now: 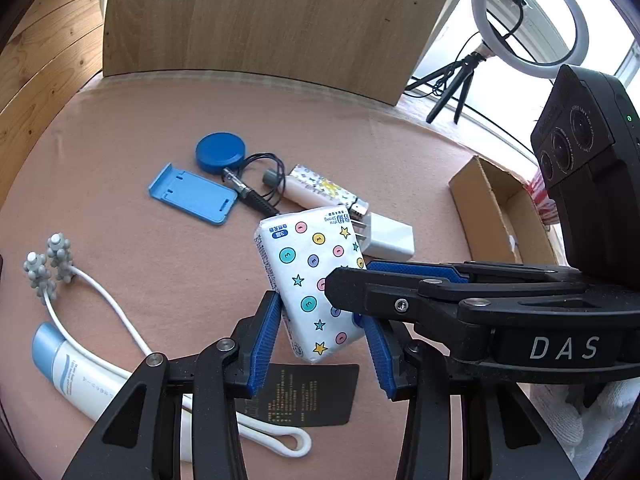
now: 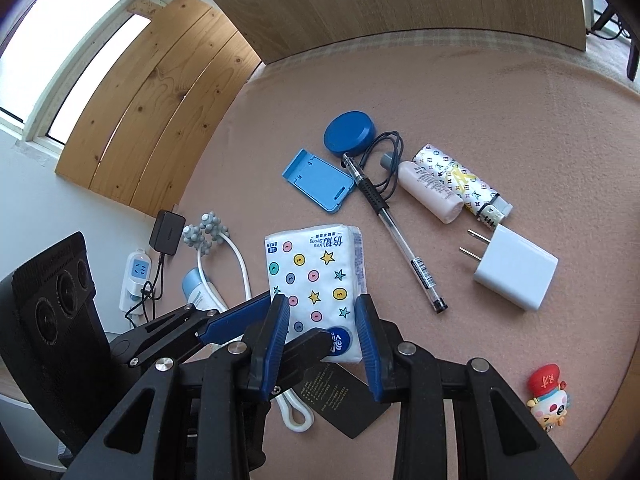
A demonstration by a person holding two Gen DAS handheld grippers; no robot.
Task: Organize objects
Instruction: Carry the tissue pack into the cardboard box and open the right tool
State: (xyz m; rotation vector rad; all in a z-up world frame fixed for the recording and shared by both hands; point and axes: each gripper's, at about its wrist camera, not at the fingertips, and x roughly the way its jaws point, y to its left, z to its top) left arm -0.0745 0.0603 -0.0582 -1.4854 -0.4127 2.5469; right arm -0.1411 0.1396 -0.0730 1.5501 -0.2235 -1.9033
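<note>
Pink felt table (image 1: 140, 128) with a wood panel behind and a cardboard box (image 1: 492, 204) at the right edge. We see the tissue pack (image 1: 310, 280) lifted and tilted above the felt, over a black card (image 1: 304, 392). Left gripper (image 1: 320, 344): jaws part-open, both pads against the pack's sides. Right gripper (image 2: 322, 344): jaws narrower, clamped on the same pack's lower end. Around it lie the charger (image 2: 514, 274), pen (image 2: 396, 236) and bottle (image 2: 430, 192). Risk, as we judge it: two grips on soft wrap; uneven pull could twist or tear it, or let it slip onto the charger.
</note>
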